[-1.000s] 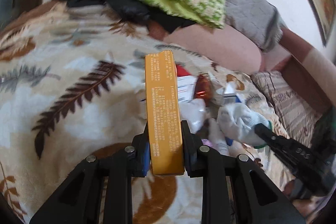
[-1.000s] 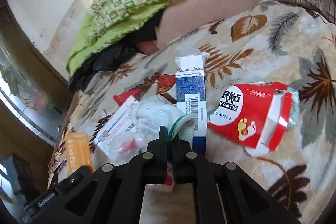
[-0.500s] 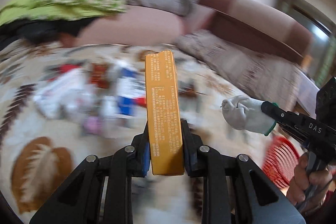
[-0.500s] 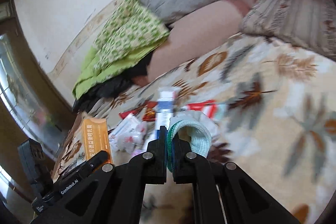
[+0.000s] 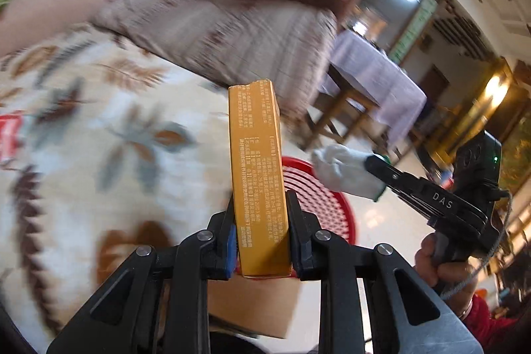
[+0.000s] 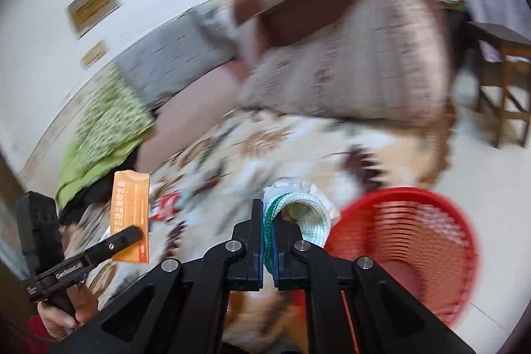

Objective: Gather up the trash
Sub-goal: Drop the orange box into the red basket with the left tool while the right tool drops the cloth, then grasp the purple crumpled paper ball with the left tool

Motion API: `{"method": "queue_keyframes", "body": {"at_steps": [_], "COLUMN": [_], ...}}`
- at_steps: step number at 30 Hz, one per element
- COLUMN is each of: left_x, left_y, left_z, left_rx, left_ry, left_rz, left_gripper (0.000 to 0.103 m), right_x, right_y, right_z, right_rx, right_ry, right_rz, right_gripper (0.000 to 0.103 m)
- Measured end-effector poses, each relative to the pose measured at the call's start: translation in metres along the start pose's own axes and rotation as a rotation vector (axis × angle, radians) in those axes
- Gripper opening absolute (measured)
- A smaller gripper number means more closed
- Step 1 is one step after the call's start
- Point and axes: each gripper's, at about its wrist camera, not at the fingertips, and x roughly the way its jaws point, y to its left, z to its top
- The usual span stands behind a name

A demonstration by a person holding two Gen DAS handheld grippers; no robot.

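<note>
My left gripper (image 5: pixel 260 214) is shut on an orange box (image 5: pixel 257 168), held upright above the edge of the leaf-patterned bed cover (image 5: pixel 83 155). The box also shows in the right wrist view (image 6: pixel 130 214). My right gripper (image 6: pixel 268 214) is shut on the green cuff of a white knitted glove (image 6: pixel 307 211); the glove also shows in the left wrist view (image 5: pixel 345 171). A red slatted basket (image 6: pixel 408 244) stands on the floor, below and right of the glove; it also shows behind the box in the left wrist view (image 5: pixel 318 198).
Red packaging (image 6: pixel 166 204) lies back on the bed cover. A striped cushion (image 6: pixel 348 82) and sofa back rise behind. A table with a lilac cloth (image 5: pixel 371 75) and wooden legs stands beyond the basket on the pale floor (image 6: pixel 491 181).
Both grippers have swung right, away from the trash pile, carrying the box and the glove. The red basket and floor have come into view.
</note>
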Motion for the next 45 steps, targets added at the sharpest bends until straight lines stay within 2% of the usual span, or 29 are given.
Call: {"method": "queue_keyframes", "body": {"at_steps": [2, 3, 4, 5, 8, 9, 10, 12, 16, 18, 19, 21, 30, 34, 36, 39, 41, 43, 45], "left_x": [0.025, 0.035, 0.041, 0.046, 0.042, 0.037, 0.033, 0.020, -0.015, -0.039, -0.046, -0.068, -0.154, -0.185, -0.194, -0.194, -0.189, -0.180, -0.172], "left_y": [-0.018, -0.024, -0.027, -0.029, -0.029, -0.025, -0.018, -0.003, 0.036, 0.060, 0.067, 0.086, 0.187, 0.239, 0.259, 0.286, 0.299, 0.314, 0.324], "left_z": [0.001, 0.002, 0.001, 0.002, 0.004, 0.005, 0.007, 0.009, 0.005, -0.003, -0.006, -0.015, -0.044, -0.057, -0.063, -0.066, -0.065, -0.062, -0.059], "left_rx": [0.009, 0.011, 0.011, 0.007, -0.006, -0.010, -0.016, -0.041, -0.123, -0.161, -0.170, -0.181, -0.352, -0.485, -0.519, -0.573, -0.607, -0.636, -0.650], "left_ry": [0.031, 0.050, 0.064, 0.066, 0.054, 0.048, 0.039, 0.013, -0.041, -0.068, -0.075, -0.086, -0.183, -0.216, -0.223, -0.215, -0.214, -0.212, -0.200], "left_rz": [-0.017, -0.014, -0.009, 0.001, -0.006, -0.003, 0.010, 0.044, 0.121, 0.207, 0.231, 0.324, 0.571, 0.632, 0.663, 0.663, 0.657, 0.636, 0.642], "left_gripper": [0.025, 0.038, 0.056, 0.059, 0.059, 0.059, 0.059, 0.059, 0.062, 0.062, 0.062, 0.062, 0.062, 0.062, 0.062, 0.050, 0.048, 0.036, 0.031], "right_x": [-0.015, -0.020, -0.025, -0.028, -0.029, -0.028, -0.029, -0.035, -0.039, -0.036, -0.034, -0.026, 0.039, 0.067, 0.080, 0.100, 0.112, 0.123, 0.135], "right_y": [-0.019, -0.027, -0.037, -0.044, -0.060, -0.065, -0.068, -0.074, -0.070, -0.062, -0.057, -0.044, 0.060, 0.104, 0.123, 0.147, 0.164, 0.178, 0.194], "right_z": [0.003, 0.004, 0.005, 0.005, 0.005, 0.005, 0.005, 0.004, 0.007, 0.008, 0.009, 0.008, -0.023, -0.033, -0.036, -0.039, -0.043, -0.048, -0.052], "right_rx": [0.029, 0.049, 0.073, 0.091, 0.118, 0.133, 0.151, 0.156, 0.105, 0.090, 0.083, 0.061, -0.162, -0.232, -0.256, -0.267, -0.279, -0.296, -0.303], "right_ry": [-0.018, -0.024, -0.026, -0.029, -0.010, -0.001, -0.009, -0.030, -0.053, -0.052, -0.049, -0.034, 0.154, 0.210, 0.233, 0.276, 0.302, 0.328, 0.362], "right_rz": [-0.043, -0.062, -0.070, -0.075, -0.112, -0.127, -0.143, -0.156, -0.165, -0.146, -0.133, -0.099, 0.108, 0.179, 0.204, 0.235, 0.261, 0.274, 0.295], "right_gripper": [0.004, 0.004, 0.004, 0.005, 0.007, 0.018, 0.034, 0.045, 0.047, 0.050, 0.054, 0.058, 0.060, 0.060, 0.060, 0.060, 0.060, 0.060, 0.060]}}
